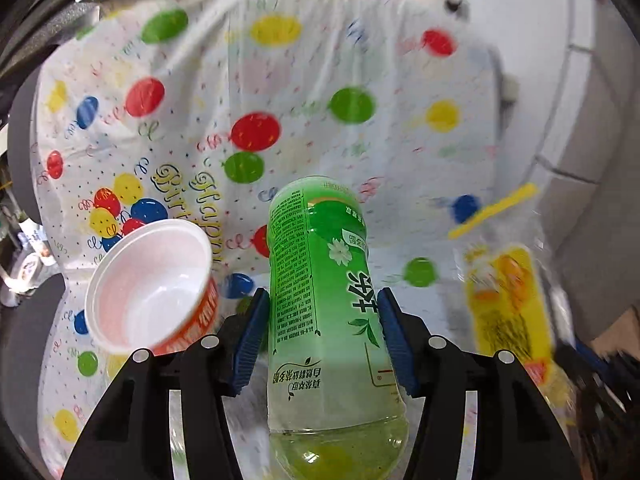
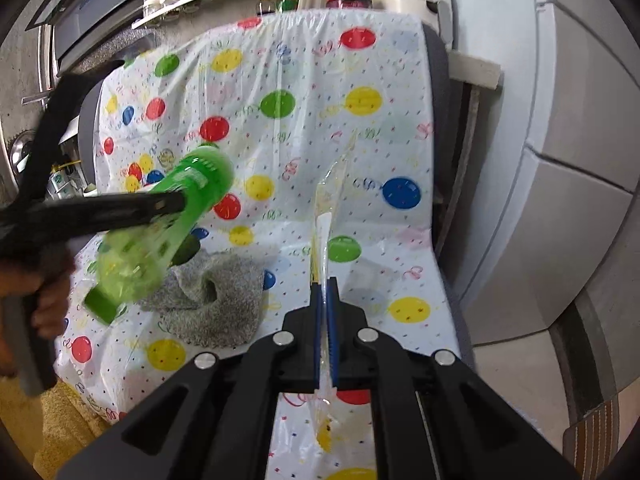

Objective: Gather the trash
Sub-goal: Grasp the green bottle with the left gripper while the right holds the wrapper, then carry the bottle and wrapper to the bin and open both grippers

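Gripping the green tea bottle [image 1: 324,300] mid-body, the left gripper [image 1: 322,332] has its blue pads pressed against both sides of the label; bottle sits inverted in the right wrist view, cap [image 2: 105,300] at 7 o'clock, held above the balloon-print tablecloth [image 2: 360,128]. Bottle looks nearly drained, so likely light; smooth plastic wall, probably slick and a bit springy. Labelled waist seems the firmest hold.

Right gripper [image 2: 326,300] jaws are pressed together, pinching a clear plastic wrapper [image 2: 326,208] that stands up toward 12 o'clock. Thin film, floppy, weightless; edge pinch should do.

Remaining on the cloth: instant-noodle cup [image 1: 152,284] tipped on its side at 9 o'clock of the bottle, empty, light, crushable; take it by the rim. Grey cloth [image 2: 212,296] lies crumpled under the bottle.
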